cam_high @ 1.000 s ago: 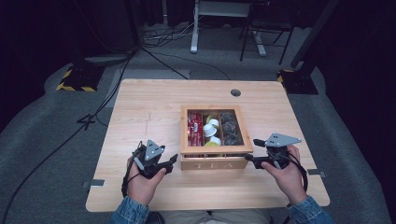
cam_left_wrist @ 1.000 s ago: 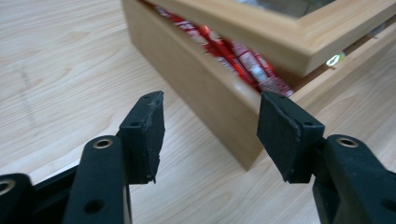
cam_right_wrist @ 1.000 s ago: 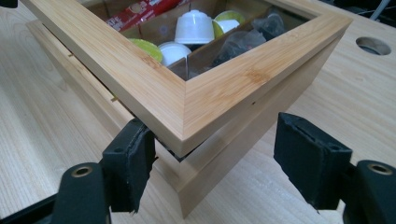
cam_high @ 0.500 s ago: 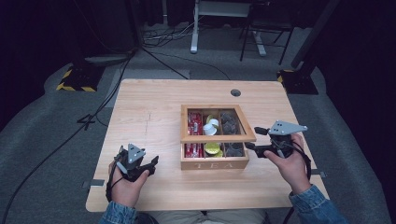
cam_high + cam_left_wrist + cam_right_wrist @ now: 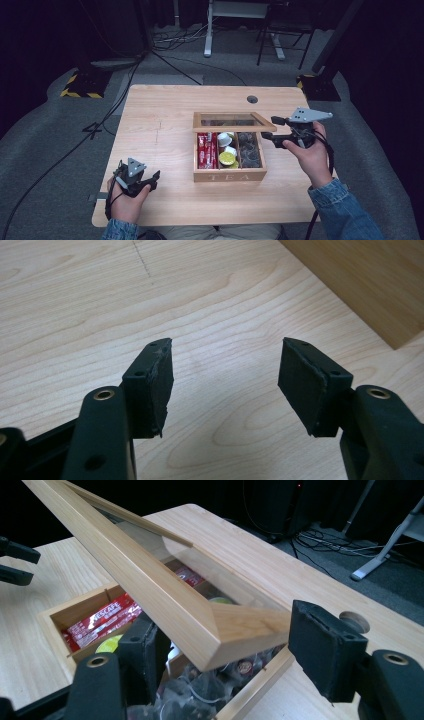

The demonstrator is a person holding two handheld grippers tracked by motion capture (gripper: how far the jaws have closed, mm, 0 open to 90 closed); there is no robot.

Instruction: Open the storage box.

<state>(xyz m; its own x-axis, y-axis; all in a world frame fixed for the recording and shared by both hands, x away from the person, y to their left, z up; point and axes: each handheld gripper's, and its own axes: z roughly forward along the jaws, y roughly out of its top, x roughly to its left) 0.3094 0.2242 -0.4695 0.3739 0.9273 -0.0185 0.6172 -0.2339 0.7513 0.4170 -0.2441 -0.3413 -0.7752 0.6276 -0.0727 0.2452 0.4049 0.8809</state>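
Hiding part of the tea box [image 5: 229, 175], the lid [image 5: 150, 587] sits between the right gripper [image 5: 225, 645]'s closing pads (contact unclear).

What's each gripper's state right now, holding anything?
Left gripper: open, empty, over the table.
Right gripper: jaws just closing around the tea box lid corner; whether the pads press on it cannot be told.

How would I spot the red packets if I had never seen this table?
Find the wooden box marked TEA near the middle of the light wood table, its glass lid half raised. The red packets fill its leftmost compartment: long, flat and bright red, unlike the round capsules beside them.
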